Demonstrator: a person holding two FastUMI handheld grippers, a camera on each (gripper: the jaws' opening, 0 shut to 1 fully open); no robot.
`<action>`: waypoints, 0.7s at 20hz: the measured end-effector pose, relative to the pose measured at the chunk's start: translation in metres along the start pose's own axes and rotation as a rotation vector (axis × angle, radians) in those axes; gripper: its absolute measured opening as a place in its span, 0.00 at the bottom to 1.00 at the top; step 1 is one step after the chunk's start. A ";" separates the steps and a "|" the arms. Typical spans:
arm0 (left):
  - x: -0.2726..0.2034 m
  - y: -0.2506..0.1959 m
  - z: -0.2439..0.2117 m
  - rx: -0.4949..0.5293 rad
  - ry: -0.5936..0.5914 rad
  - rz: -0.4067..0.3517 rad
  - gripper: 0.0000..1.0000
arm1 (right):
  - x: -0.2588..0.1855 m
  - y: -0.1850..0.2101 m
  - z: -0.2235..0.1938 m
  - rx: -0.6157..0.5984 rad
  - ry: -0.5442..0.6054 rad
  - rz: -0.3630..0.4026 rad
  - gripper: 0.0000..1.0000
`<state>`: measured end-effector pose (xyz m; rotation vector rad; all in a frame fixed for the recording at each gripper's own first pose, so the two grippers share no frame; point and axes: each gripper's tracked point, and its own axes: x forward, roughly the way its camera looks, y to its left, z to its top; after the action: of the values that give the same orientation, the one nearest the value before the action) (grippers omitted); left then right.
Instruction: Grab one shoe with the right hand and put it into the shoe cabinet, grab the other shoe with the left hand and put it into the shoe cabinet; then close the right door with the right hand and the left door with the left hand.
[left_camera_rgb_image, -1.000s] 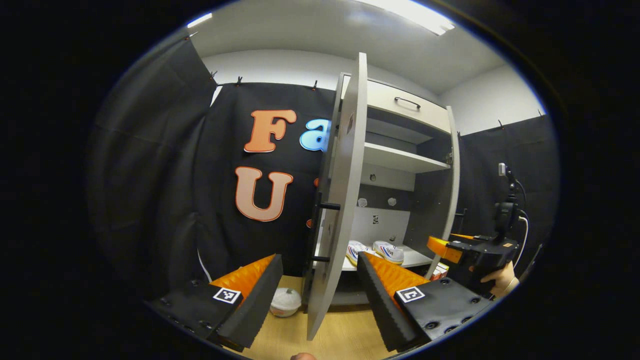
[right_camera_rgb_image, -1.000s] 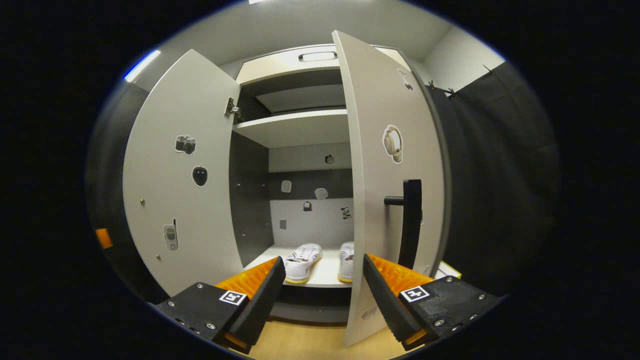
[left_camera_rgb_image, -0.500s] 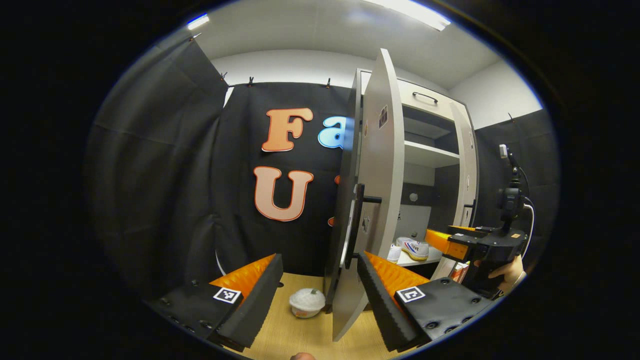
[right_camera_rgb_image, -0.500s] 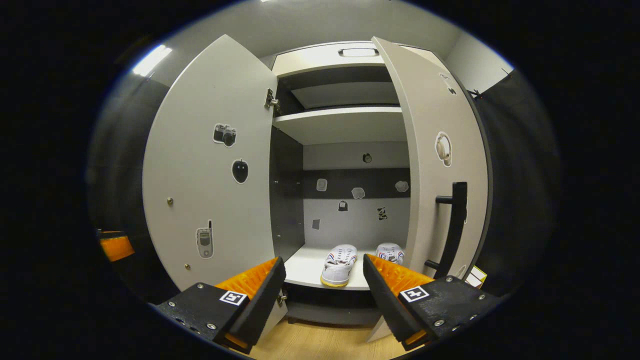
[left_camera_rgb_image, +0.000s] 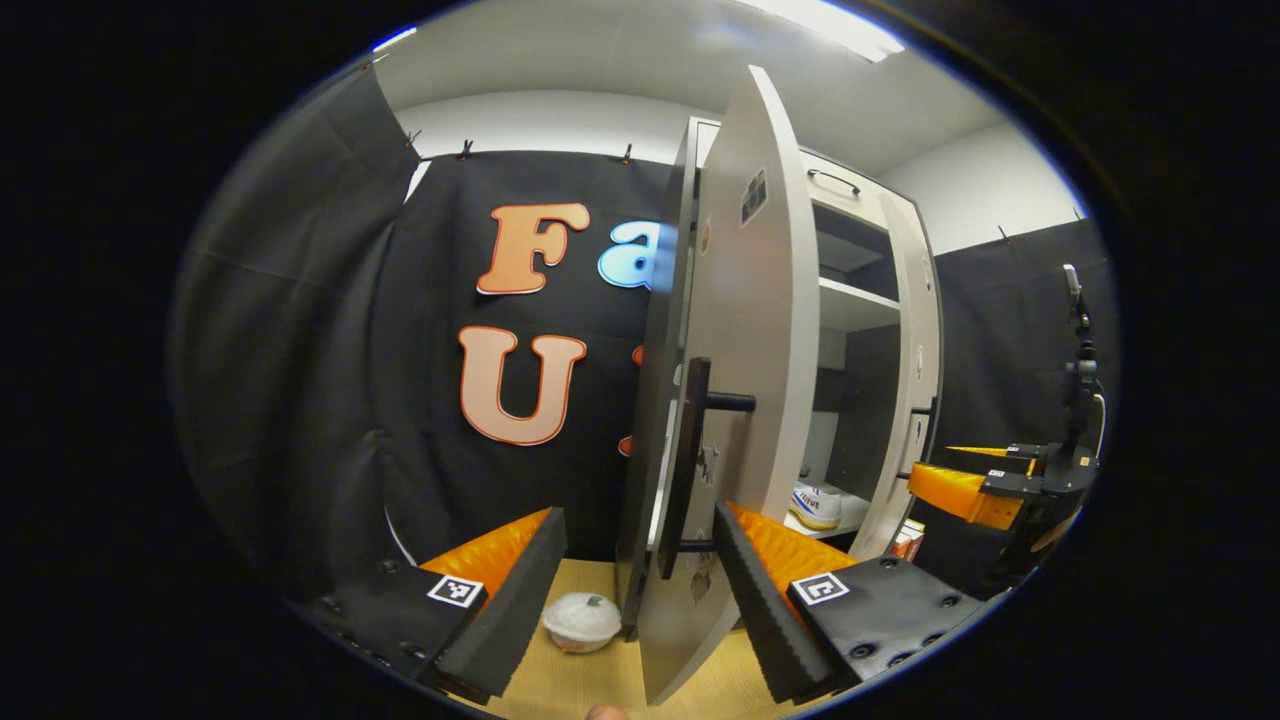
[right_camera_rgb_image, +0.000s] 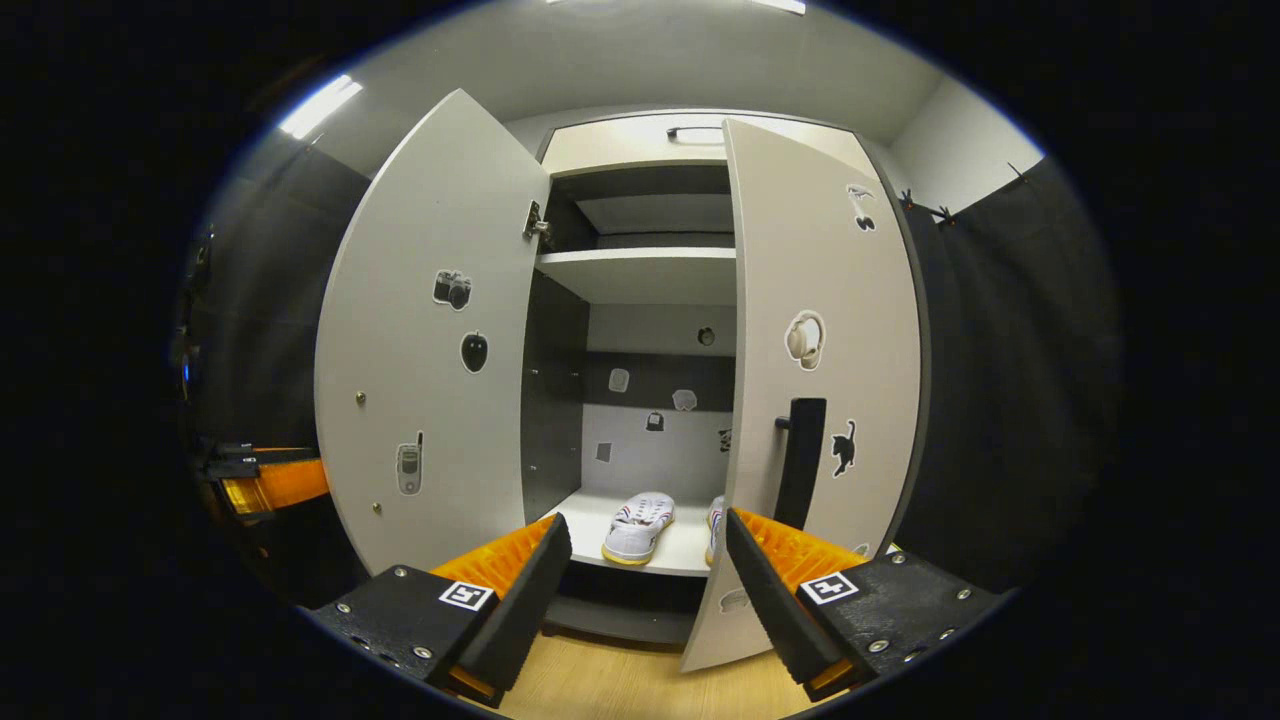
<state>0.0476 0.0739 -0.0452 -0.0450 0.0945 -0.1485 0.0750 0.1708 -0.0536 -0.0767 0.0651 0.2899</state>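
Both shoes (right_camera_rgb_image: 640, 515) are shelved between half-open doors, whose edges are faced by the left gripper (left_camera_rgb_image: 640, 560) and right gripper (right_camera_rgb_image: 648, 570), both spread empty.

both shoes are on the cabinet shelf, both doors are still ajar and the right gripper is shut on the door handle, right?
Not quite: the right gripper is open and holds nothing, short of the handle, as the right gripper view shows. The shoes are on the shelf and both doors ajar.

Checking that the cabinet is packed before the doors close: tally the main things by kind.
Shoes: 2
Cabinet doors: 2
Door handles: 2
Hand-held grippers: 2
Bowl on the floor: 1
Total: 9
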 end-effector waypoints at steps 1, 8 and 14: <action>0.001 -0.002 -0.001 -0.025 0.007 -0.009 0.96 | -0.002 -0.001 0.000 -0.005 0.003 -0.005 0.96; 0.019 -0.091 -0.024 -0.043 0.045 -0.182 0.96 | -0.011 -0.015 0.002 0.016 0.003 -0.027 1.00; 0.055 -0.138 -0.035 -0.096 0.080 -0.253 0.99 | -0.037 -0.060 0.004 0.028 -0.017 -0.117 0.96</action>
<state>0.0780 -0.0725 -0.0781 -0.1468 0.1754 -0.3983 0.0567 0.1030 -0.0427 -0.0496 0.0477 0.1726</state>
